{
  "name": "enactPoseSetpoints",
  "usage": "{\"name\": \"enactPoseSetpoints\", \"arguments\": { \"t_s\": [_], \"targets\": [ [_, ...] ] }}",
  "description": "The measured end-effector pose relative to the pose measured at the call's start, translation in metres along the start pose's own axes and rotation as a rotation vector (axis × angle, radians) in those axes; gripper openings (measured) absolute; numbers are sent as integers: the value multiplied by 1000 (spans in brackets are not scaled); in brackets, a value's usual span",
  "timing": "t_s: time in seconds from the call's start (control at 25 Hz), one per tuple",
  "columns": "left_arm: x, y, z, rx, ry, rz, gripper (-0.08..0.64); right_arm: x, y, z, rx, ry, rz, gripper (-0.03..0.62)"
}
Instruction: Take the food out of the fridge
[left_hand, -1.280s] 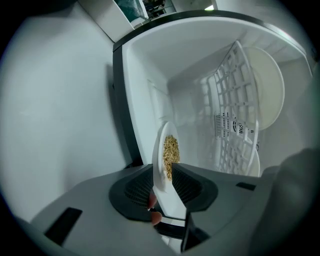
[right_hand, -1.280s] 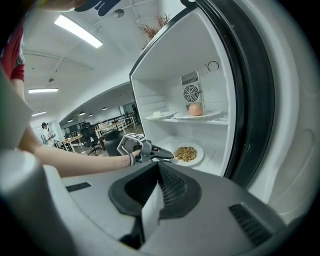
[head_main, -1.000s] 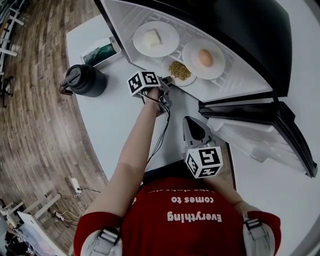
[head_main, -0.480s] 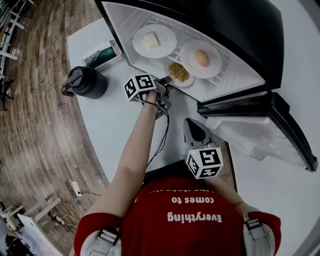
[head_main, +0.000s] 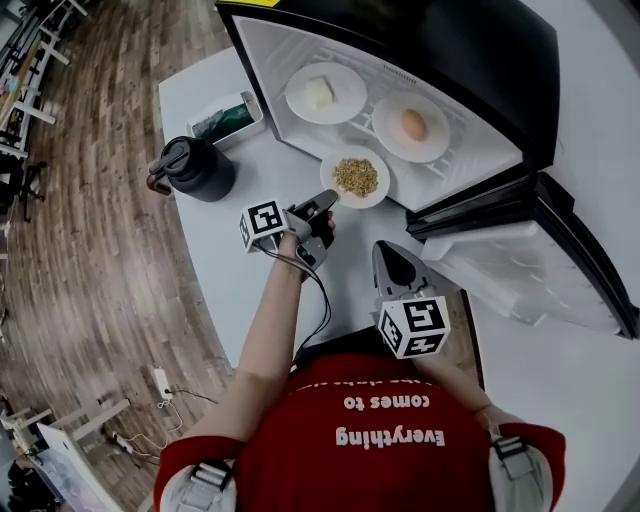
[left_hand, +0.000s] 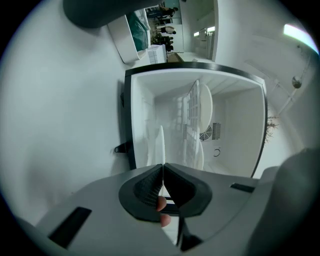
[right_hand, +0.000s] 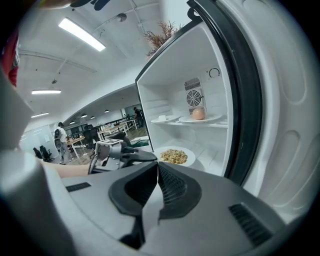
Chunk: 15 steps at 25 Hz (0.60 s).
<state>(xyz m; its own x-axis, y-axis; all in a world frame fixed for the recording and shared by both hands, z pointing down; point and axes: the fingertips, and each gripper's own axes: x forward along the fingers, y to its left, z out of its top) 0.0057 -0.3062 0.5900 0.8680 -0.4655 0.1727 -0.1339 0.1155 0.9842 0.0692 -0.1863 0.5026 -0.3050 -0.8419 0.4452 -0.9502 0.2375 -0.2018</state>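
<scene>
Three plates in view. The left hand-held gripper (head_main: 323, 203) has just been closing and now clamps the rim of the grain plate (head_main: 378, 172), which is at the mouth of the open fridge (head_main: 480, 60). The white-piece plate (head_main: 348, 105) lies at 11 o'clock of it and the egg plate (head_main: 395, 140) at 1 o'clock, both on the fridge shelf. The right hand-held gripper (head_main: 385, 250), at 5 o'clock, has its jaws together with nothing between them. A black jug (head_main: 195, 168) stands on the surface (head_main: 230, 270) at 9 o'clock.
</scene>
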Motion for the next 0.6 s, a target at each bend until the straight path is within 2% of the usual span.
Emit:
{"name": "enactPoseSetpoints", "arguments": {
  "t_s": [0.24,0.48,0.6],
  "targets": [
    [-70,4,-15,-25,-27,-45,16,-6,8,5,-9,-24,16,15],
    [-128,21,-22,-32,-87,-32,17,-8,21,8,-24,-36,49,15],
    [-157,37,-22,-50,-146,13,17,-11,30,12,-37,-48,68,15]
  ]
}}
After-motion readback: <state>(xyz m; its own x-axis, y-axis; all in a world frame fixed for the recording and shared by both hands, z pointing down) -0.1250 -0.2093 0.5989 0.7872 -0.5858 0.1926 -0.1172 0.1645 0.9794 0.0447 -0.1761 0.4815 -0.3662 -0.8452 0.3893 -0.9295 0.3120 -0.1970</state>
